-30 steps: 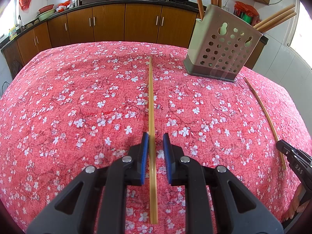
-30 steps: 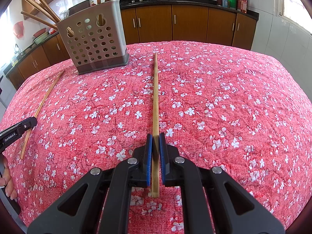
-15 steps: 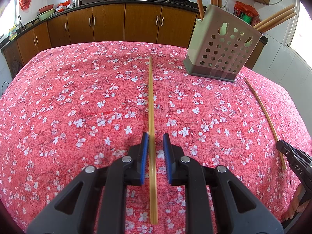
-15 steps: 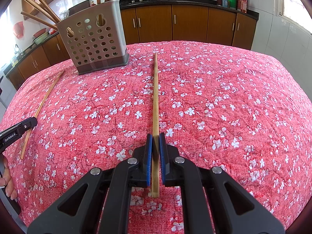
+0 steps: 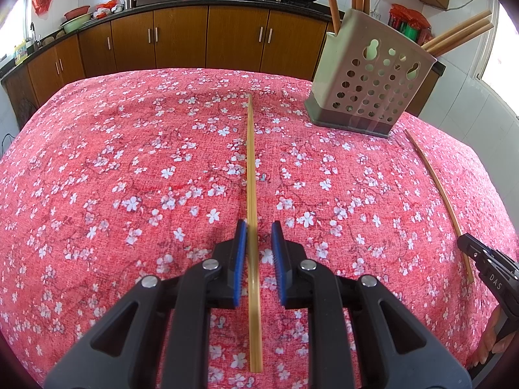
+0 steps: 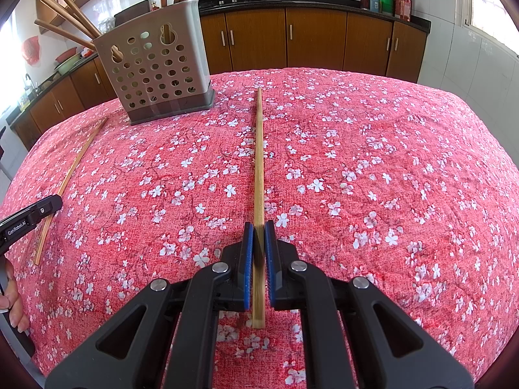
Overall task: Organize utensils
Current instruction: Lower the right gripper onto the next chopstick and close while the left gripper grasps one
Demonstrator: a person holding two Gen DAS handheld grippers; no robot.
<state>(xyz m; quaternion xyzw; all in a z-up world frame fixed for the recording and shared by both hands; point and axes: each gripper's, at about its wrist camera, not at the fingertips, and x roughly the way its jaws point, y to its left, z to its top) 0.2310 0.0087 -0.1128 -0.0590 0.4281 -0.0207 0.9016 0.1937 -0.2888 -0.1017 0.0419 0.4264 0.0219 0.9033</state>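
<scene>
Chopsticks lie on the red floral tablecloth (image 5: 129,178), one between each pair of tongs, and each runs lengthwise straight ahead along its tool's own fingers. The left gripper (image 5: 259,228) straddles the pale chopstick (image 5: 250,168) with its blue pads apart: the left pad sits against the stick, the right stands clear, so nothing is clamped yet. The right gripper (image 6: 259,230) has its pads pressed close on either side of the darker chopstick (image 6: 259,162), which looks pinched near its hind end. The perforated utensil holder (image 6: 159,64) stands upright ahead, between the two sticks (already bristling with other chopsticks), up and right of the left tool, up and left of the right one. Judging by its firmer grip, the right hand seems readier to lift and swing toward the holder.
</scene>
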